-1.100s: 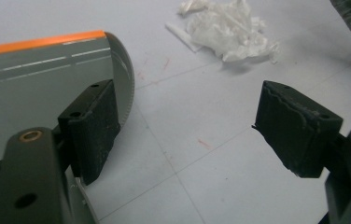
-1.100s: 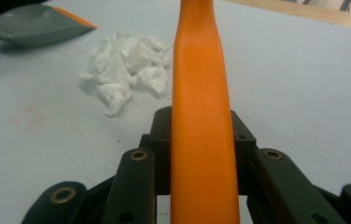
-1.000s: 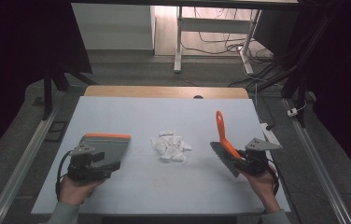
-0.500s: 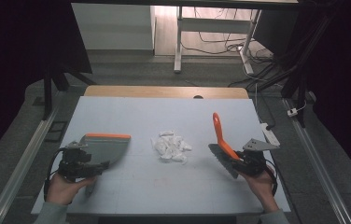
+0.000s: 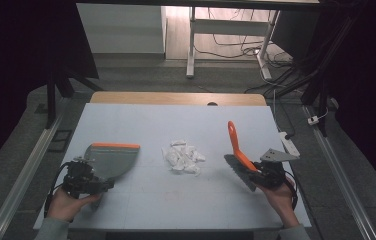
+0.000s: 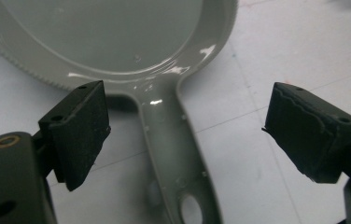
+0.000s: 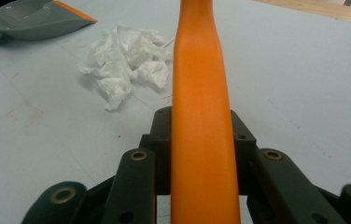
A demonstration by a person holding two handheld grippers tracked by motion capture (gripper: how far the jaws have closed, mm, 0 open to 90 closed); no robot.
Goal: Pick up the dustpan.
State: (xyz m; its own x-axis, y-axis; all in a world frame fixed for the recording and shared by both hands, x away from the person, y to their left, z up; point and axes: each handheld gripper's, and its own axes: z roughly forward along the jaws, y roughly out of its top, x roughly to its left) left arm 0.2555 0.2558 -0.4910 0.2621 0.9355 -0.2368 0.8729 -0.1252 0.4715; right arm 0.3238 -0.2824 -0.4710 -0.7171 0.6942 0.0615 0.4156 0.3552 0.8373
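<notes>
- Left claw [image 6: 183, 135]: jaws have just been opening and now stand spread either side of the dustpan [image 5: 112, 159] handle, pads clear of it.
- Dustpan has been moved toward the lower left of the high view; it lies released on the bench [image 5: 176, 120].
- Right claw [image 5: 262, 175]: pressed tight on the orange brush [image 5: 237, 148] handle, unchanged.
- Tissue scraps [image 5: 182, 157] lie mid-frame; sweeping judged not yet begun.

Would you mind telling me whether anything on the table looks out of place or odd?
Only the small heap of crumpled white paper scraps lying loose mid-table on the pale blue tabletop, between the grey plastic dustpan with an orange lip and the orange-handled brush. It looks like litter waiting to be swept; nothing looks damaged.
</notes>
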